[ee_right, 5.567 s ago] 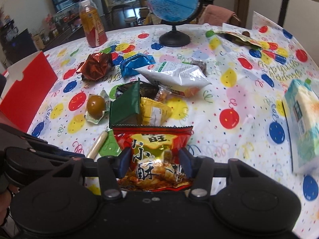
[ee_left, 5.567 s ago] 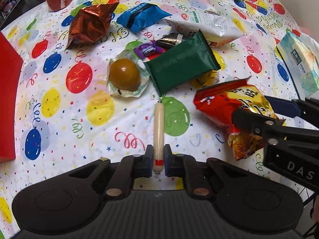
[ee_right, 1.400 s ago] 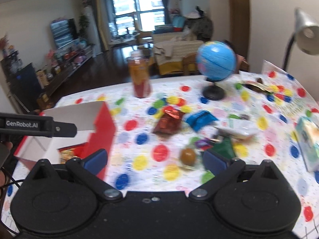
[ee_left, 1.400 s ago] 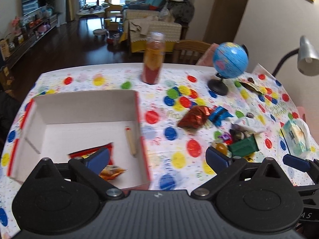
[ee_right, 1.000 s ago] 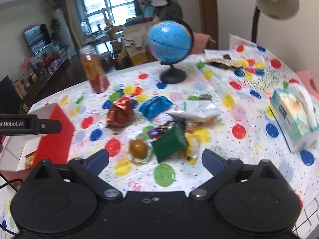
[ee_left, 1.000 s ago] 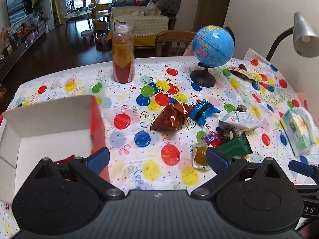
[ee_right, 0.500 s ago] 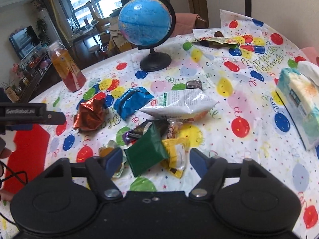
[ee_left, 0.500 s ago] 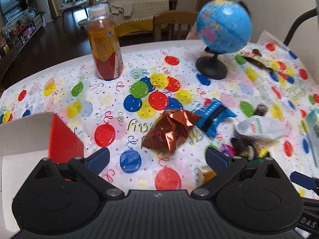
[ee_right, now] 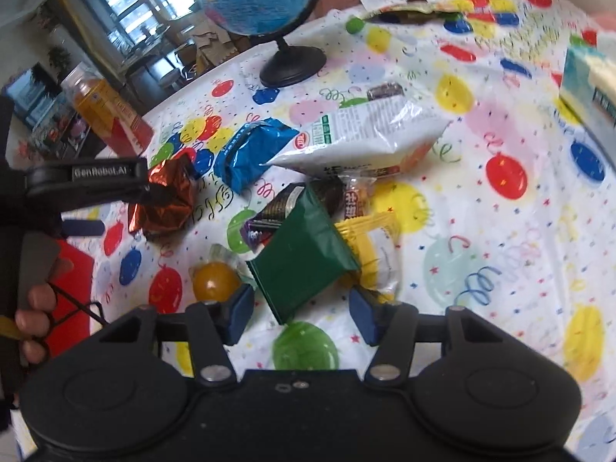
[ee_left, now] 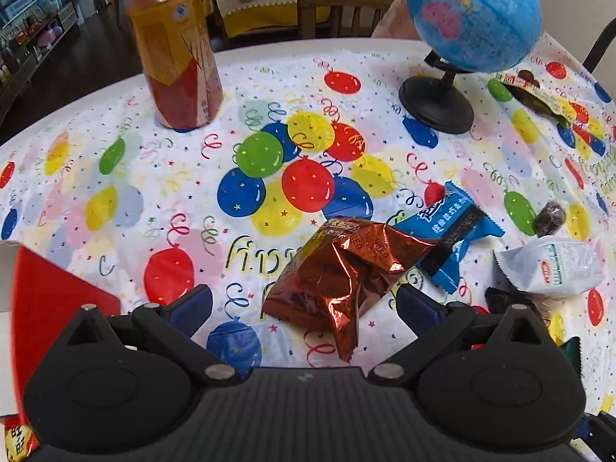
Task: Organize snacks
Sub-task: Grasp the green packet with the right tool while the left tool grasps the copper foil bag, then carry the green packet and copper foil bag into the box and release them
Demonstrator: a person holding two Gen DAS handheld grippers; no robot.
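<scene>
My left gripper point(ee_left: 304, 308) is open, its jaws on either side of a crumpled copper-red foil snack bag point(ee_left: 338, 269), which also shows in the right wrist view point(ee_right: 165, 200). My right gripper point(ee_right: 302, 312) is open around the near end of a dark green packet point(ee_right: 304, 261). Beside the green packet lie a yellow packet point(ee_right: 375, 254), a wrapped egg point(ee_right: 215, 281), a blue packet point(ee_right: 250, 154) and a white bag point(ee_right: 362, 138). The red box point(ee_left: 50, 308) is at the left, with a red chip bag corner point(ee_left: 15, 437) in it.
A drink bottle point(ee_left: 175, 54) stands at the back left and a globe point(ee_left: 469, 19) at the back right on the balloon tablecloth point(ee_left: 173, 200). A tissue pack point(ee_right: 593, 81) lies at the far right. A small dark candy point(ee_left: 550, 217) lies apart.
Both grippers have left the red box and dropped low over the snack pile. The left has closed in on the foil bag, the right on the green packet, its jaws narrowing.
</scene>
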